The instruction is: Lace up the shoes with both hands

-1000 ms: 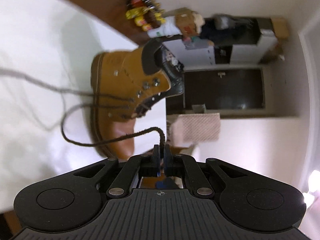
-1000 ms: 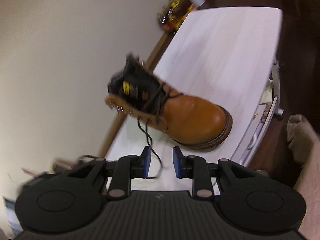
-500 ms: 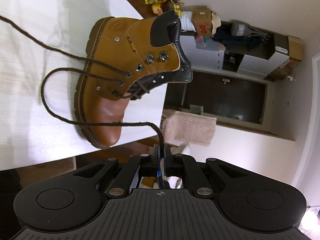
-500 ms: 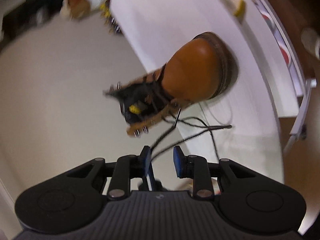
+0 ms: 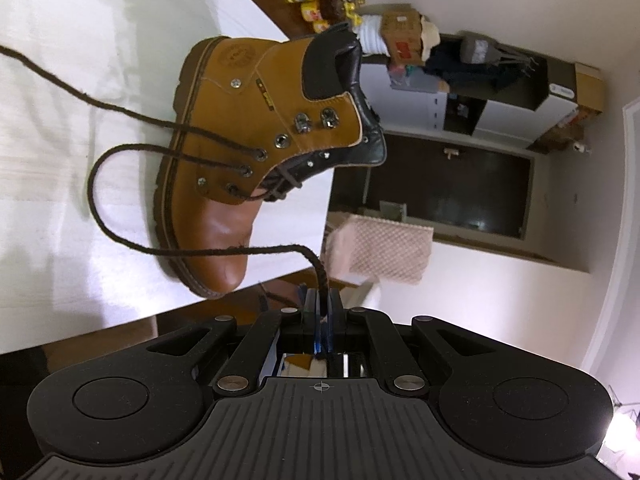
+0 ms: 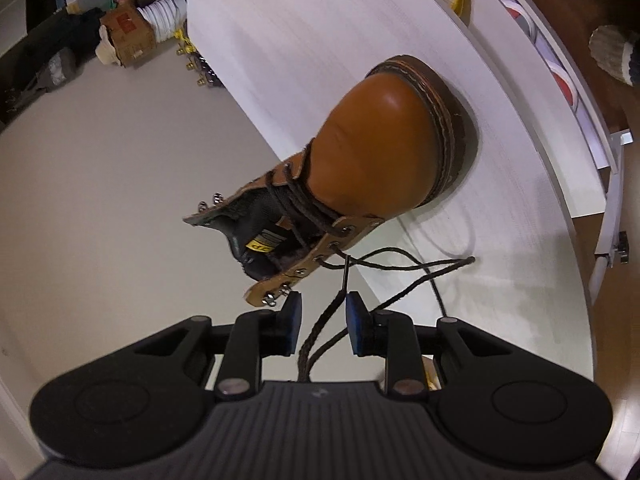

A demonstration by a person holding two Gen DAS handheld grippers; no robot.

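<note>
On the left, the left hand-held gripper [image 5: 322, 300] is pinching one end of the dark lace [image 5: 120, 236] with its jaws fully closed on the cord. From there the lace is looping out wide over the white desk [image 5: 60, 80] and running back to the lower eyelets [image 5: 245, 171] of the tan boot [image 5: 224, 128]. The boot is standing on the desk near its front edge, laced through the lower eyelets only, with the upper eyelet and the two hooks near the collar sitting bare.

Moving right, the right hand-held gripper [image 6: 319, 312] is hovering just beside the boot's open collar, jaws parted wide and gripping nothing. A second strand of lace [image 6: 320, 332] is passing between its blue pads [image 6: 355, 322] without visibly touching either, so this looks like the moment before a grasp.

To do it well, the right hand-held gripper should be closing on that strand close to the eyelet, where the cord is straightest, not lower down where it could slip out. The left should be keeping gentle tension so the wide loop is not snagging on the toe or dragging the boot off the edge. Pulling both ends evenly should be seating the crossings flat against the tongue [image 6: 256, 236].
</note>
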